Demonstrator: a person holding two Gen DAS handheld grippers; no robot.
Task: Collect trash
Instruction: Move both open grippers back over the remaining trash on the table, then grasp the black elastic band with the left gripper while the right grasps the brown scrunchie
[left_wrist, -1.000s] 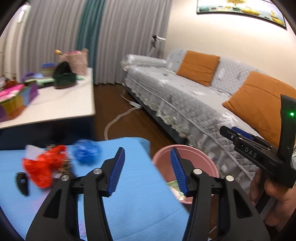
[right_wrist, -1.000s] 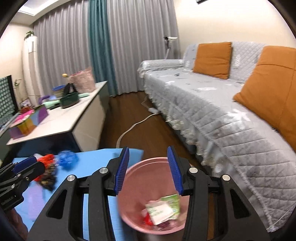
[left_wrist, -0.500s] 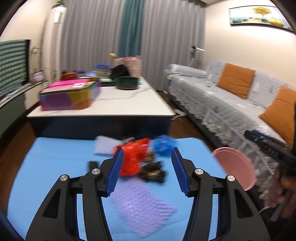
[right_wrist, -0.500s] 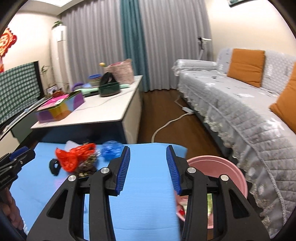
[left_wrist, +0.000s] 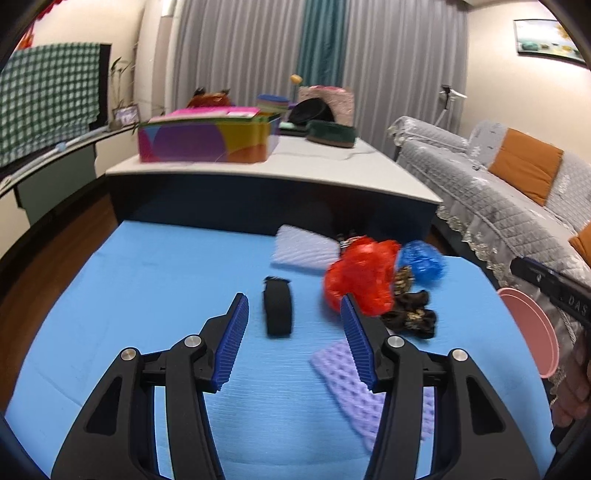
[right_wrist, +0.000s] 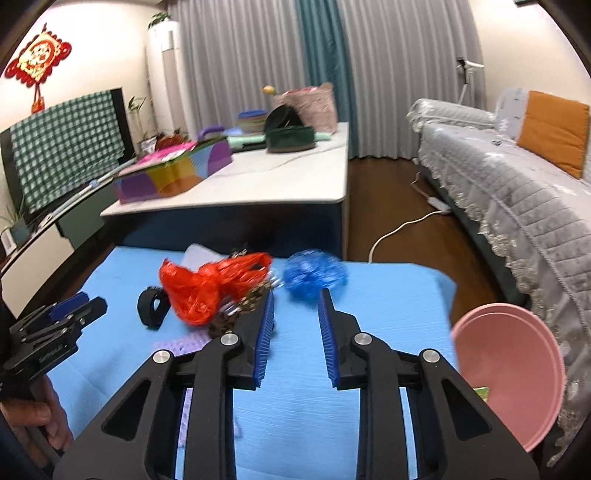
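Note:
Trash lies on a blue mat (left_wrist: 155, 295): a red plastic bag (left_wrist: 360, 275), a crumpled blue bag (left_wrist: 421, 260), a black band (left_wrist: 277, 310), dark brown wrappers (left_wrist: 410, 315), a white foam sheet (left_wrist: 304, 251) and a purple foam sheet (left_wrist: 351, 387). My left gripper (left_wrist: 293, 328) is open and empty just short of the black band. My right gripper (right_wrist: 295, 325) is open and empty near the blue bag (right_wrist: 314, 275) and the red bag (right_wrist: 207, 284). A pink bin (right_wrist: 509, 373) stands at the mat's right edge.
A low white table (left_wrist: 295, 166) with a colourful box (left_wrist: 207, 138) and bowls stands behind the mat. A grey sofa (right_wrist: 517, 192) with orange cushions runs along the right. A white cable (right_wrist: 399, 229) lies on the wood floor.
Both grippers have swung left from the pink bin toward the trash pile on the mat. Both stay open and empty.

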